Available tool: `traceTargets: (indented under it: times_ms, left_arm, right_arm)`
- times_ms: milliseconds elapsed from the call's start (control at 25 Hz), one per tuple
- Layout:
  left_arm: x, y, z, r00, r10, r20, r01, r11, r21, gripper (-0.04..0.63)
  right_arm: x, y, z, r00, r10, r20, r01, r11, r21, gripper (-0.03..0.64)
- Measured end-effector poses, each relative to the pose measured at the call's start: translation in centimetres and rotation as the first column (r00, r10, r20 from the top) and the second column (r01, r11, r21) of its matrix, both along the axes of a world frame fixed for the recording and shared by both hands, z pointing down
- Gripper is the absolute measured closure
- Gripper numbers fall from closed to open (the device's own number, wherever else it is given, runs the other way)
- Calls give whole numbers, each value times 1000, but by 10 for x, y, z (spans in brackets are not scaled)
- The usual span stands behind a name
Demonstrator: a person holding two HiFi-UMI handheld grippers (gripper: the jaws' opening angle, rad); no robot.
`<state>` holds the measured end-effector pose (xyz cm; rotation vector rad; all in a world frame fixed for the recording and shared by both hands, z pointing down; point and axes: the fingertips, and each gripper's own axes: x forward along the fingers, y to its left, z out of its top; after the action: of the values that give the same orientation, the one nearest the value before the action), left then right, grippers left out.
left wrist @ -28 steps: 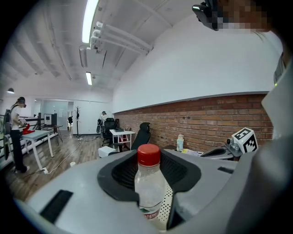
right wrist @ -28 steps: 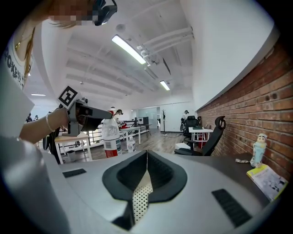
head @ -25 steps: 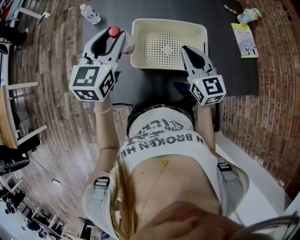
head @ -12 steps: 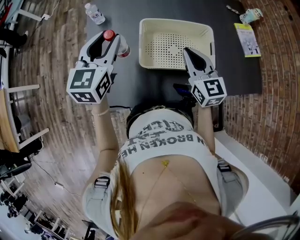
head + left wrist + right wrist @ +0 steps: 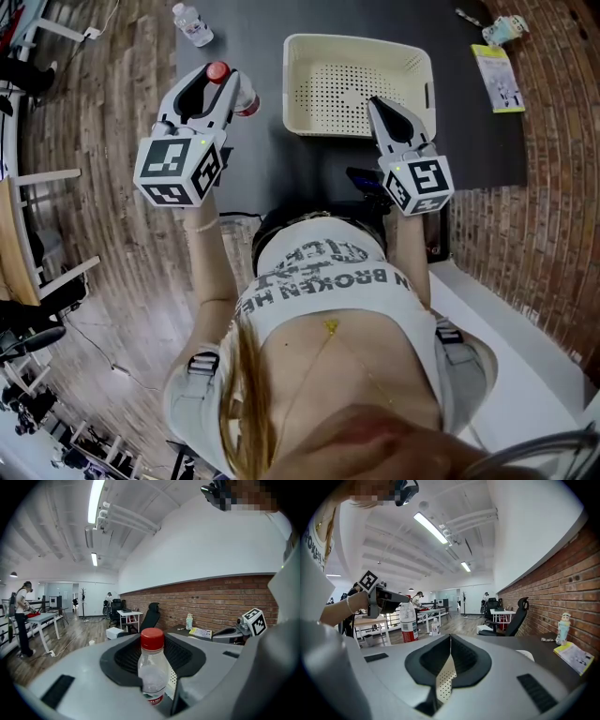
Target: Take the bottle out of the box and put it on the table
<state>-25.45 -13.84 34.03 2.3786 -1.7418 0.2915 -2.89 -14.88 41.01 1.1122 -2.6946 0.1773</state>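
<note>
Bottle (image 5: 151, 670) clamped in left hand-held gripper (image 5: 218, 86)

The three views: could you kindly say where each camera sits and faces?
Head view: on the person's head, facing steeply down at the black table and cream perforated basket; torso, arms, left gripper, right gripper show.
Left gripper view: on that gripper, along jaws closed on the clear red-capped plastic bottle, toward the brick wall.
Right gripper view: likewise, jaws shut; the left hand shows.
Shared: all three see the bottle.
</note>
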Motion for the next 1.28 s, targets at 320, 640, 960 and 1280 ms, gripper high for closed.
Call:
traceTargets:
  times_ms: [320,640,960,1280]
  left_arm:
    - [2,1,7,1000,-6,4,6,1000,-8,440]
    - [-2,3,27,1000,-4,-7,4,999,-47,440]
    - [1,7,74,1000,10,-13,-12,993,-115,440]
    - [3,16,124,999,3,-37,-10,982,-186,440]
  right_arm:
    - [3,-1,0,1000,-10,-7,10,1000,5,607]
    - [-2,1,1,1000,-9,-9,9,1000,-3,607]
    - [0,3,6,1000,5,-13,-5,1000,-14,607]
    - [-1,5,7,1000,11,-18,-11,1000,-18,607]
